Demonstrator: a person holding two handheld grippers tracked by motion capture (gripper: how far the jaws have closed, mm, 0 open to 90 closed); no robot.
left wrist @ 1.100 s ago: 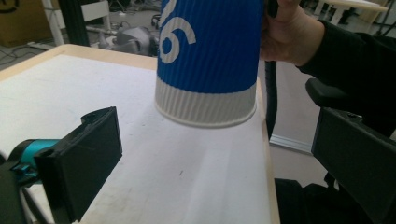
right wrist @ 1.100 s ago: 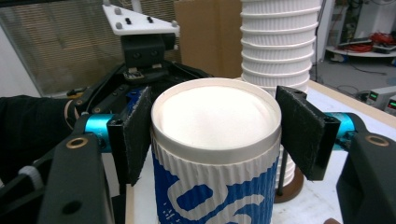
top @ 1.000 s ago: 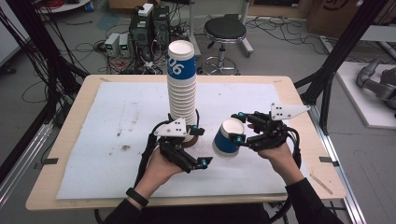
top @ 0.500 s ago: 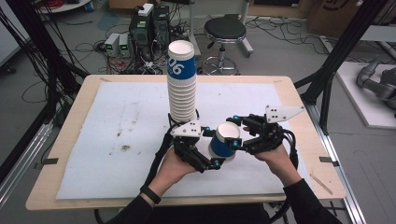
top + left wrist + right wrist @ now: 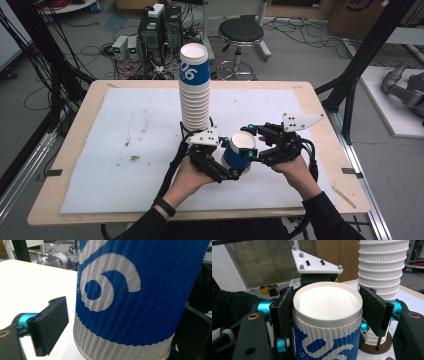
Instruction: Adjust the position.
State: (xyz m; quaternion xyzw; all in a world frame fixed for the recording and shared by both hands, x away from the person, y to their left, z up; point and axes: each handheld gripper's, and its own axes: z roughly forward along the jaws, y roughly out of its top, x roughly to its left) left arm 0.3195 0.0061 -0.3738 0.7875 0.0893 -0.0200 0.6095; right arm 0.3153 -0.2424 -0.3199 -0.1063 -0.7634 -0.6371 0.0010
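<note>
While pinched between the right gripper (image 5: 251, 146) fingers, the ribbed blue-and-white paper cup (image 5: 239, 151) is held upside down, tilted; left gripper (image 5: 223, 165) fingers spread.

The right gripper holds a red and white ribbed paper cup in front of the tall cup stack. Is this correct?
Not quite: the ribbed paper cup in the right gripper is blue and white, as the right gripper view shows.
</note>
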